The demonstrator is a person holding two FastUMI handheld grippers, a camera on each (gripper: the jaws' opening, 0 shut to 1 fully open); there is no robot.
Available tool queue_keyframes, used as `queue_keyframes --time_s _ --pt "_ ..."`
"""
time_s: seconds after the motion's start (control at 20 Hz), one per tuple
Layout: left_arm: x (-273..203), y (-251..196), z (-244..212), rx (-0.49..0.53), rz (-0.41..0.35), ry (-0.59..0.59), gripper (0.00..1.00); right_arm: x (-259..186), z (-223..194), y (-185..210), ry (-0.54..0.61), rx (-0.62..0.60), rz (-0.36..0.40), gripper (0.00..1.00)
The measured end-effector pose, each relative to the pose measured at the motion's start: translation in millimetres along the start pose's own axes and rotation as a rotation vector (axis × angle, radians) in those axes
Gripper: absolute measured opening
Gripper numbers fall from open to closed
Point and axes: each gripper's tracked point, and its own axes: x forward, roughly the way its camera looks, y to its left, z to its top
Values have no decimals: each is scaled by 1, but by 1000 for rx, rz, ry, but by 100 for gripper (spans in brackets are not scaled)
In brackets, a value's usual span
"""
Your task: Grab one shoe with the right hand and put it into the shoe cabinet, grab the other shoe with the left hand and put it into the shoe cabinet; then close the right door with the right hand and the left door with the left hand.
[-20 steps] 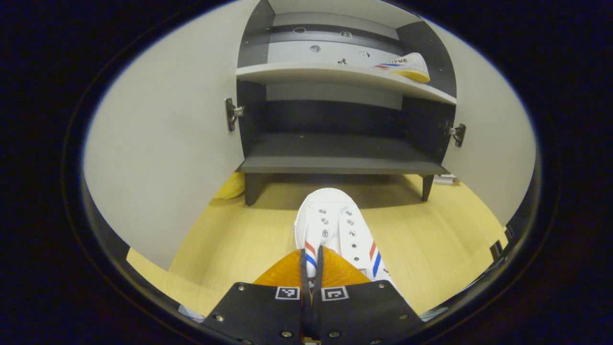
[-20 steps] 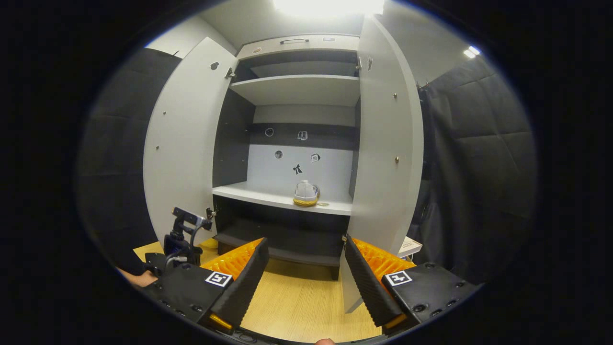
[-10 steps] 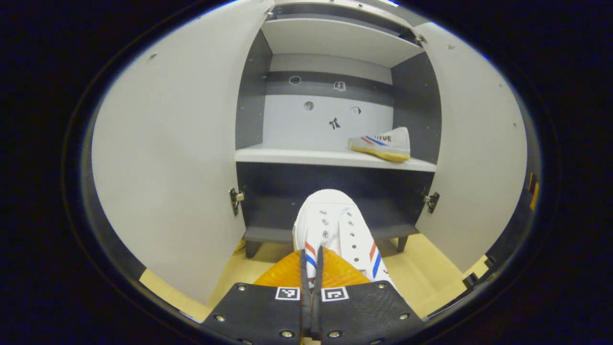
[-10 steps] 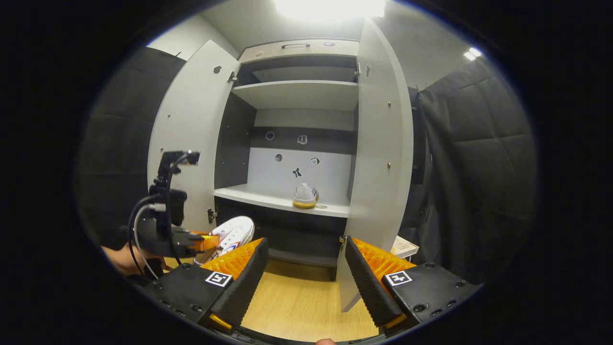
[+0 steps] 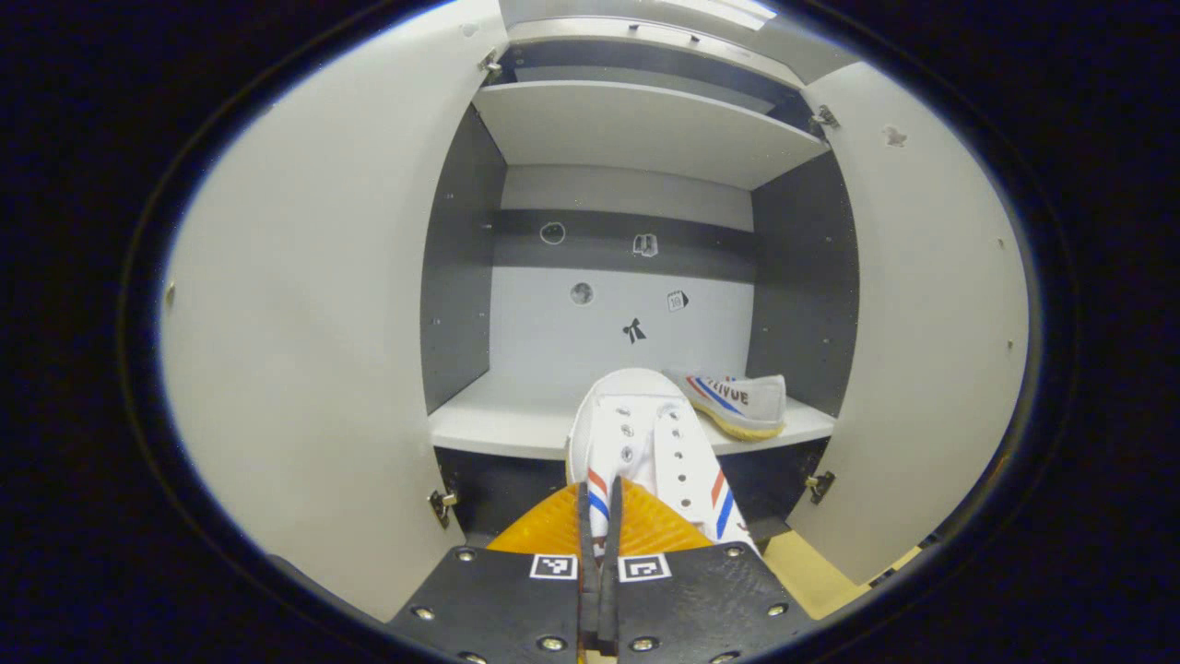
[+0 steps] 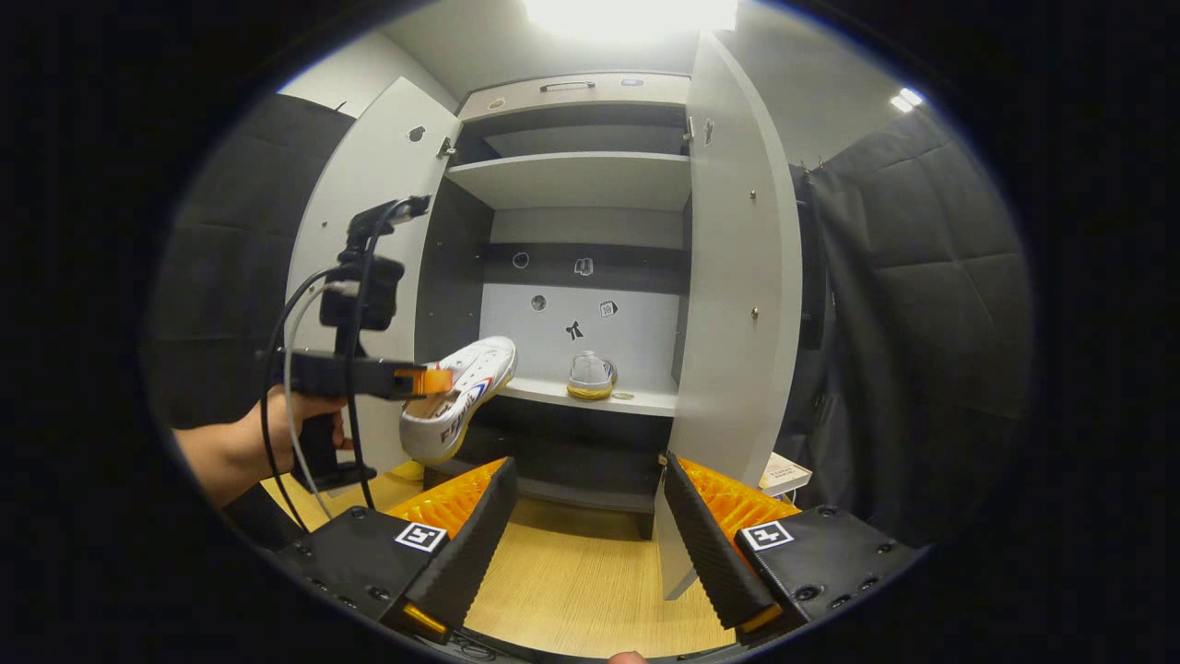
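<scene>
Both doors (image 6: 737, 277) open; one shoe (image 5: 737, 401) already shelved.

recording booth | black padded cloth wall (image 6: 931, 304) | shoe cabinet (image 6: 590, 175)

Left gripper (image 5: 599, 516) fingers clamped together; right gripper (image 6: 585, 535) fingers spread.

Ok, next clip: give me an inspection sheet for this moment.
Surface: wood-look floor in front of the cabinet.
Job's things: shoe cabinet, both doors open; first shoe on the middle shelf, right side; second shoe held in the air before that shelf.
Clutter: a book-like item on the floor behind the right door.
Grippers: left gripper shut on the second shoe; right gripper open, empty.
Cables: a cable loops off the left gripper.
Surroundings: quilted black booth wall.
</scene>
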Motion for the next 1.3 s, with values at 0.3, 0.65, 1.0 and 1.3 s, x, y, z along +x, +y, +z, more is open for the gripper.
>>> queue_keyframes --time_s 0.3,0.65,1.0,1.3 --pt "0 0 1 22 28 -45 1 7 -12 -14 12 32 -27 100" --pt "1 0 -1 19 33 -4 1 16 -24 -18 35 53 -36 100" --pt "2 -2 -5 7 41 109 1 22 -35 -27 62 77 -58 100" --pt "6 1 -13 4 65 166 1 28 -37 -37 63 89 -83 100"
